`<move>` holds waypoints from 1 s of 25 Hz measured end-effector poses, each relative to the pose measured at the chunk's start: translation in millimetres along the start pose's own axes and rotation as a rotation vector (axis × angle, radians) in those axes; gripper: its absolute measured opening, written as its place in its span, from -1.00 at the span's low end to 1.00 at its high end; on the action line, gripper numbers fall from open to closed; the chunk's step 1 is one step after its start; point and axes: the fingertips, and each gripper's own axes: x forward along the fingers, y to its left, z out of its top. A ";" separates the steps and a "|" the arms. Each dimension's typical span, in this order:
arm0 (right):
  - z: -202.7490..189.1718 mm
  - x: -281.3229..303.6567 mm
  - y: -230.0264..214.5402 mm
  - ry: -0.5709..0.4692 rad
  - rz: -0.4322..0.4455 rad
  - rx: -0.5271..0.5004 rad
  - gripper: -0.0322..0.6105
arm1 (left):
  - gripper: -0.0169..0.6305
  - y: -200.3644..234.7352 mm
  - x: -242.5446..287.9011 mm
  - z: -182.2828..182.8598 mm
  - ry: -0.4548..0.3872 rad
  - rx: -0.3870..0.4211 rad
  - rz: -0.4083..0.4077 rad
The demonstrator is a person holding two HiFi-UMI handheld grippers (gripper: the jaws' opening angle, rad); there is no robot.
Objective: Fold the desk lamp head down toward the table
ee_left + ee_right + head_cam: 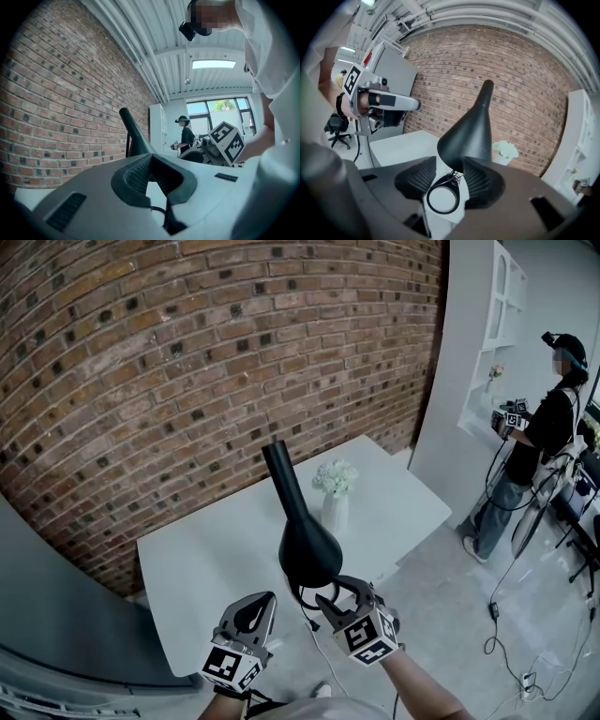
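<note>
Fold not yet made: the black cone-shaped desk lamp head (307, 547) is bracketed by the wide-spread right hand-held gripper (337, 596), while the left hand-held gripper (262, 606) is held closed and empty.

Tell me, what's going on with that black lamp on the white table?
A person holds a gripper in each hand over the white table. The right gripper has its jaws apart at the wide end of the black lamp head, which slants upward, not yet folded down. The left gripper hangs beside it, jaws together and empty.
</note>
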 end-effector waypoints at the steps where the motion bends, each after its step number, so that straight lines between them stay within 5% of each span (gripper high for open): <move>1: 0.7 -1.7 -0.6 -0.005 -0.003 0.003 -0.31 | -0.92 -1.0 -0.2 -0.2 0.001 0.001 -0.002; 9: 15.9 -17.5 1.0 -0.085 -0.062 0.052 -0.59 | -0.92 -5.3 -6.1 -1.1 0.004 0.009 -0.017; 25: 43.5 -39.2 25.9 -0.181 -0.141 0.216 -0.80 | -0.92 0.2 -33.8 3.5 0.003 0.010 -0.058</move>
